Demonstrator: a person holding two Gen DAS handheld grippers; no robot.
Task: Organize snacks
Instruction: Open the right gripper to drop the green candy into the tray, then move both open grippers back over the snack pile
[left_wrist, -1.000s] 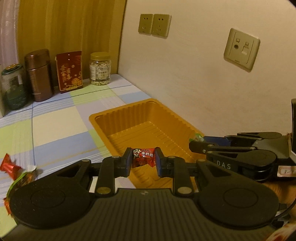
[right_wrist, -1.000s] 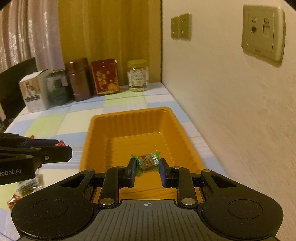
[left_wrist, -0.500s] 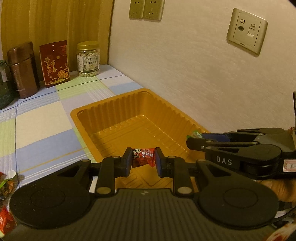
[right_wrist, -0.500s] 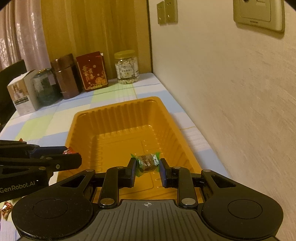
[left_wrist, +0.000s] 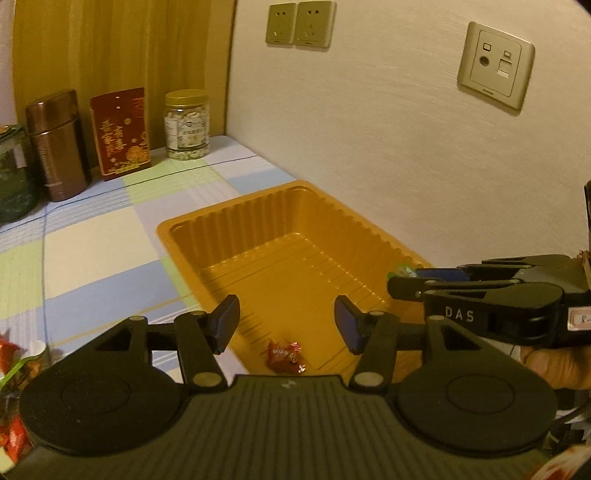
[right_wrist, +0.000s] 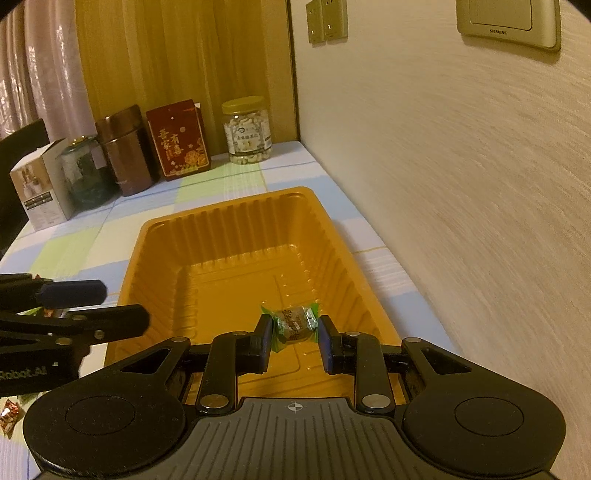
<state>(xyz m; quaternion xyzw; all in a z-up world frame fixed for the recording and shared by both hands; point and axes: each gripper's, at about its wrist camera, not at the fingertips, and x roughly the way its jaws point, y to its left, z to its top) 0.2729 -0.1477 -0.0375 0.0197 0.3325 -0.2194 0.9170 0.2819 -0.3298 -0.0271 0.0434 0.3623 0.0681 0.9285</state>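
Worktop, checked cloth in pale blue, green and cream, filling the left and centre of both views; orange tray, ribbed walls, lying on it at centre frame close to the wall at right; left gripper, black, lower centre of the left wrist view, jaws spread wide over the tray's near end and holding nothing, also seen at the left edge of the right wrist view; right gripper, lower centre of the right wrist view, jaws pinching the green-wrapped candy above the tray's floor, seen side-on at the right of the left wrist view; brown canister, red packet, clear jar with gold lid, white box and dark glass jar, ranged along the back of the worktop at upper left; green-wrapped candy, between the right jaws; red-wrapped candy, lying loose on the tray floor at its near end, below the open left jaws; further wrapped snacks, lower left edge, on the worktop
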